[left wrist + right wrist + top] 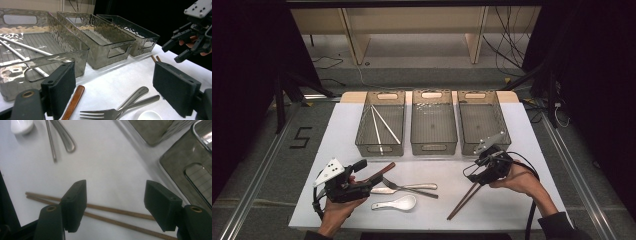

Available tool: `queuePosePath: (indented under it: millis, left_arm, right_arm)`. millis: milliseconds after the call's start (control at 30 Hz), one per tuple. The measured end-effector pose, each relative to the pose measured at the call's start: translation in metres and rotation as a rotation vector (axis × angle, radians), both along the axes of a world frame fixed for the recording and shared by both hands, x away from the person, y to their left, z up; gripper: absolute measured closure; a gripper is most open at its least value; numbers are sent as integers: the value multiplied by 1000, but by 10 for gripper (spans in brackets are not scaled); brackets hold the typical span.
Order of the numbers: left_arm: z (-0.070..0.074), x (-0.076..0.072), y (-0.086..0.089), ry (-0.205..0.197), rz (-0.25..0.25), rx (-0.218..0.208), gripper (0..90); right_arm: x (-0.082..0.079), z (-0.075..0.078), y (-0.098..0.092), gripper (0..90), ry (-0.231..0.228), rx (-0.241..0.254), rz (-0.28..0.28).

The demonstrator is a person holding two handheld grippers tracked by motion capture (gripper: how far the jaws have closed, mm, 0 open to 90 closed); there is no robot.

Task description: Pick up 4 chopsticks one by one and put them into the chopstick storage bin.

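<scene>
Sorting barely begun: white chopsticks [379,127] binned in left tray [364,118]; brown chopsticks [464,200], fork [409,188], spoon [396,203] left on table [512,150]. Right gripper [472,175] released above the brown chopsticks; left gripper [374,176] released, empty.

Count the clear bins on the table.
3, in a row at the table's far edge: left bin holding white chopsticks, middle bin, right bin.

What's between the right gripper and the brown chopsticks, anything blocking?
Nothing visible. The right gripper has its jaws open just above the brown chopsticks, which lie on bare white table. The fork and white spoon lie well off to the side.
</scene>
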State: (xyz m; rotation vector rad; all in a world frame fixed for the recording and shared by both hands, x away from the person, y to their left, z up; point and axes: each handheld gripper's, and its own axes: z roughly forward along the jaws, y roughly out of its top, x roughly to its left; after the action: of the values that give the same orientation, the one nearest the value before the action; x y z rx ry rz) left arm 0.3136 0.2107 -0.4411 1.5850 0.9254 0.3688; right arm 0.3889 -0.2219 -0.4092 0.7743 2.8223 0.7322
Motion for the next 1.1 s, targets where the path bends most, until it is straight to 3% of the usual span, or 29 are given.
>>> queuePosePath:
  millis: [500,1100]
  left_arm:
    - [0,0,0,-1,0,0,181]
    - [0,0,0,1,0,-1,181]
  right_arm:
    - [-8,-17,-2,399,-16,-164,133]
    - [-9,-32,4,446,-26,-264,252]
